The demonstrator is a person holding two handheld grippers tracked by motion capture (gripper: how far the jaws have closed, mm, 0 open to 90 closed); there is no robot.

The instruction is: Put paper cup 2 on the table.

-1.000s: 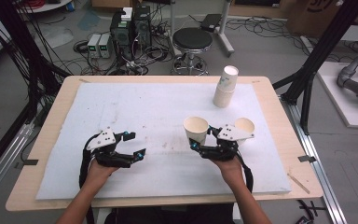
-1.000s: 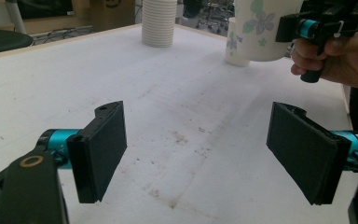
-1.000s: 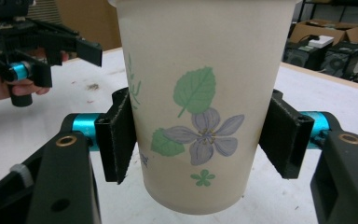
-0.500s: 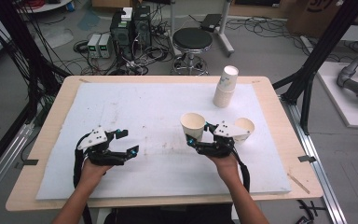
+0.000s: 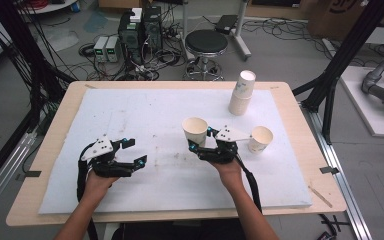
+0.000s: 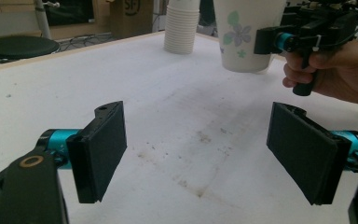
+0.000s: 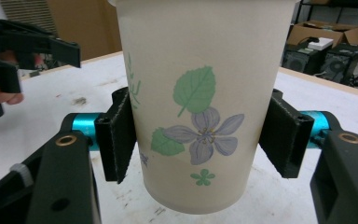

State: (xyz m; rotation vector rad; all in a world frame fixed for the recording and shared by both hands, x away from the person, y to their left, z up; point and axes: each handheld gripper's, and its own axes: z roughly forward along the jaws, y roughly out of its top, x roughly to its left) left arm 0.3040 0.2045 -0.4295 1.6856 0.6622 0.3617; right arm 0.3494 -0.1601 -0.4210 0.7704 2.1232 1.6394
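A white paper cup (image 5: 196, 131) printed with a purple flower and green leaves (image 7: 200, 102) hangs upright just above the white mat, and my right gripper (image 5: 199, 140) is shut on its lower wall, a pad pressing on each side (image 7: 200, 140). The left gripper view shows the same cup (image 6: 247, 35) and the right gripper (image 6: 307, 32) across the mat. My left gripper (image 5: 136, 151) rests low at the mat's front left. Its jaws are open with nothing between the pads (image 6: 200, 154).
A stack of paper cups (image 5: 242, 92) stands at the back right of the mat (image 5: 145, 110), also in the left gripper view (image 6: 182, 25). One single cup (image 5: 260, 139) stands upright just right of my right hand. Stains mark the mat's middle.
My right gripper has carried the flowered cup a little to the left, away from the single cup. The left hand has barely moved.
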